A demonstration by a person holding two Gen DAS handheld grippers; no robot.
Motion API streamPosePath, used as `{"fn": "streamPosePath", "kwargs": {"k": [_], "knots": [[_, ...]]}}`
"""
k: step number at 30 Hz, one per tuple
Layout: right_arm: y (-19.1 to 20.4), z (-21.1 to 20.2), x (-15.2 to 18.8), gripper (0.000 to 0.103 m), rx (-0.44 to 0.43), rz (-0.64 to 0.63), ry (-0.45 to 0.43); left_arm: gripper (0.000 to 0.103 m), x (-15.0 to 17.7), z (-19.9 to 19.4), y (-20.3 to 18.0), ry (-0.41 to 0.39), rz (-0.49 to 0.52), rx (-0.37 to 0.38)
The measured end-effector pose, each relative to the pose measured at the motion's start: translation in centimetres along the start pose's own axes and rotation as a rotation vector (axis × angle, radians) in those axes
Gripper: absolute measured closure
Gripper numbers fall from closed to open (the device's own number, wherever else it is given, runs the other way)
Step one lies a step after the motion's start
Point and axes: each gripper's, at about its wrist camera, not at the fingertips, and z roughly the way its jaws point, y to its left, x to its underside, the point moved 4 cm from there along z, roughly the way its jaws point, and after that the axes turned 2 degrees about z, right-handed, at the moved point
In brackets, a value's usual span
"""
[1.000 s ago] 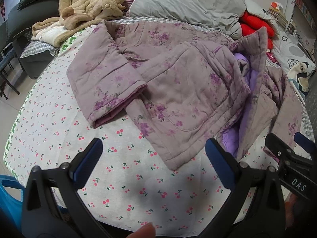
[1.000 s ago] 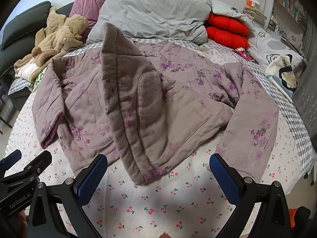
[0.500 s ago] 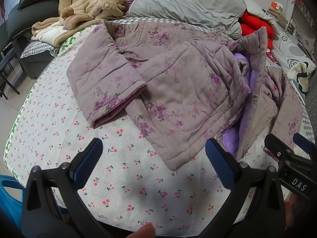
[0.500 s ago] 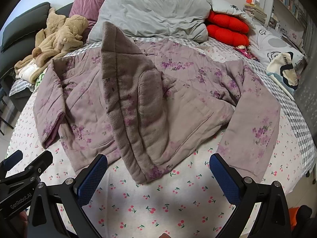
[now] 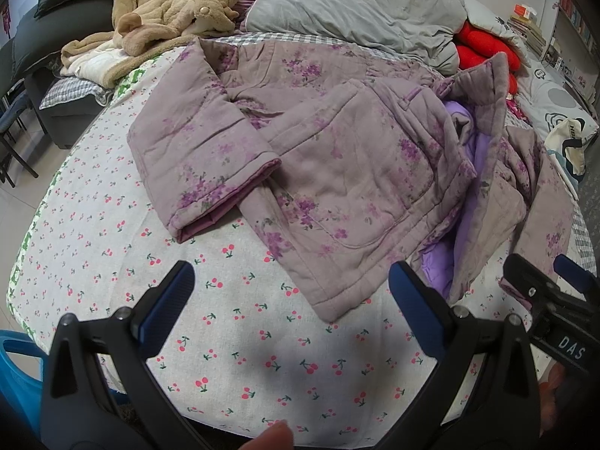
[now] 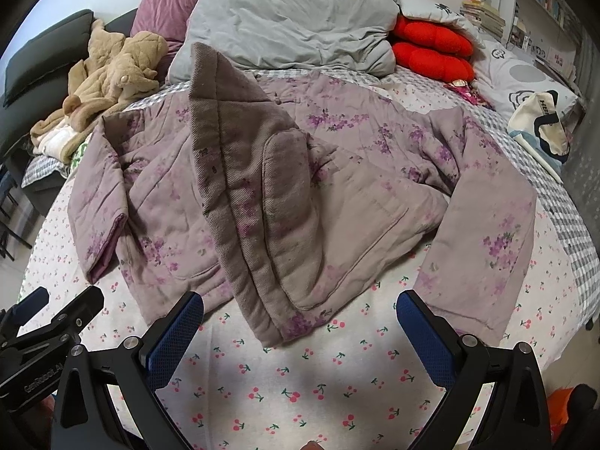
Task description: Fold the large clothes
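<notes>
While jacket [image 6: 300, 187] lies rumpled, flap upright | left tongs [image 5: 288, 300] agape | right tongs [image 6: 300, 326] agape

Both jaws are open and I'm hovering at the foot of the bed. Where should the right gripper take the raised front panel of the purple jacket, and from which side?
Probably at the bottom hem corner of the jacket's raised front panel, the part nearest the right gripper. That corner lies as a free double edge on the cherry-print sheet, so come in low from the foot of the bed, one finger under and one over.
</notes>
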Motion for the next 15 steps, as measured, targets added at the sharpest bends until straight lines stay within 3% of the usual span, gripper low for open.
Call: {"fn": "streamPosePath", "kwargs": {"k": [4,9,15], "knots": [[-0.5,0.1,0.0,0.000,-0.004,0.013,-0.005,0.001,-0.1,0.2,0.2,-0.020,-0.002,-0.003],[-1.2,0.1,-0.2,0.000,-0.028,0.016,-0.030,0.001,-0.3,0.8,0.6,-0.040,-0.007,0.053],[-3.7,1.3,-0.2,0.000,-0.131,0.091,0.005,0.001,-0.4,3.5,1.7,0.033,-0.104,0.213]]}}
